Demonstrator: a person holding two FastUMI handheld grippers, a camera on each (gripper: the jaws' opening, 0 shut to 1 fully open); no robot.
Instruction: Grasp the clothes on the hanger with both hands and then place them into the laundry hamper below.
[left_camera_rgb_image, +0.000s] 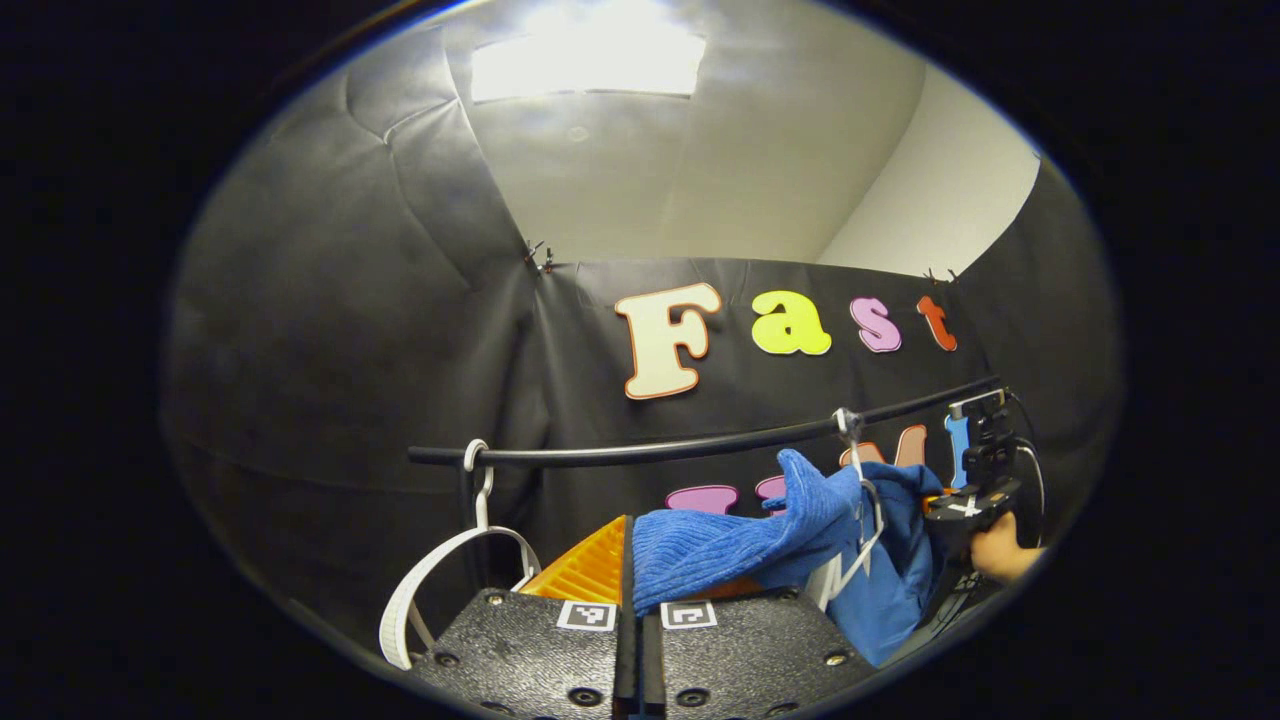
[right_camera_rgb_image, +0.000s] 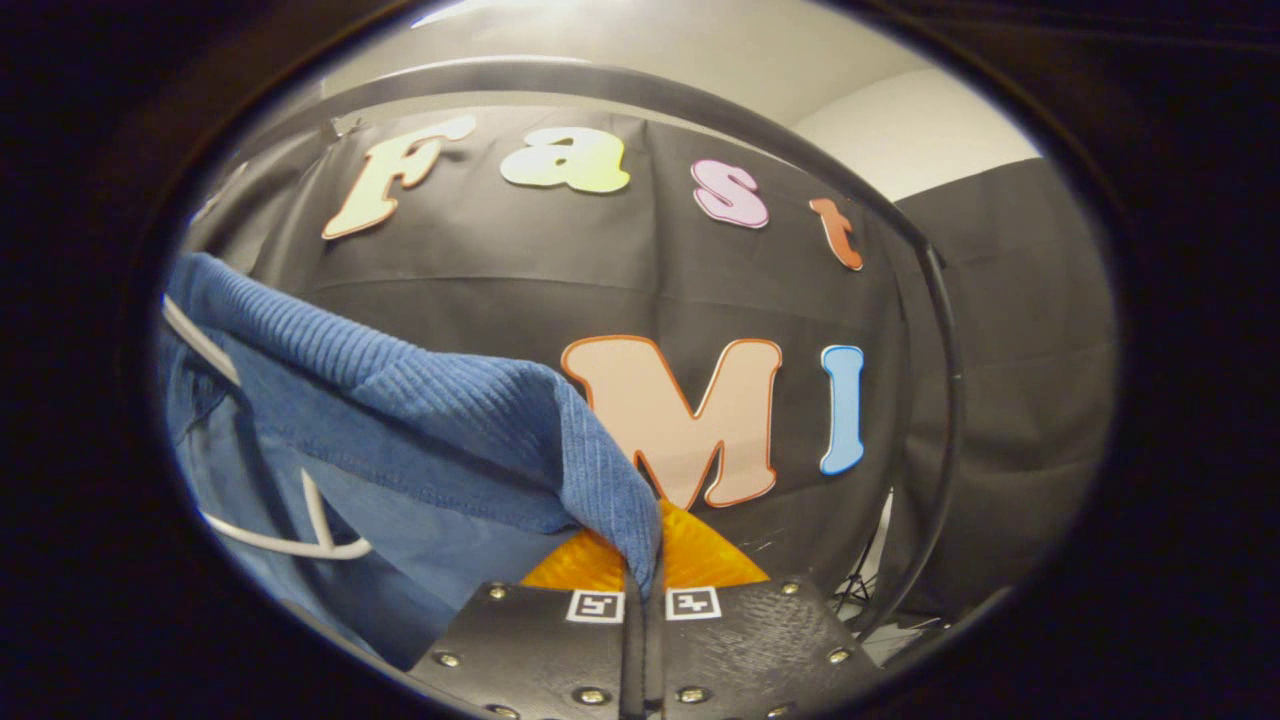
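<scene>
Both clamped on blue garment (left_camera_rgb_image: 720, 550): left gripper (left_camera_rgb_image: 638, 625) near left edge, right gripper (right_camera_rgb_image: 645, 610) on far right edge. Lift evenly off white hanger (left_camera_rgb_image: 865, 545), keep jaws tight, lower tog. to hamper.

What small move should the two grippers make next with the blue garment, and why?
Probably lift and draw the blue knit garment off its white hanger. The left gripper and the right gripper each look shut on a cloth edge, yet the hanger's hook remains on the black rail, threaded through the garment. The hamper lies out of sight.
</scene>
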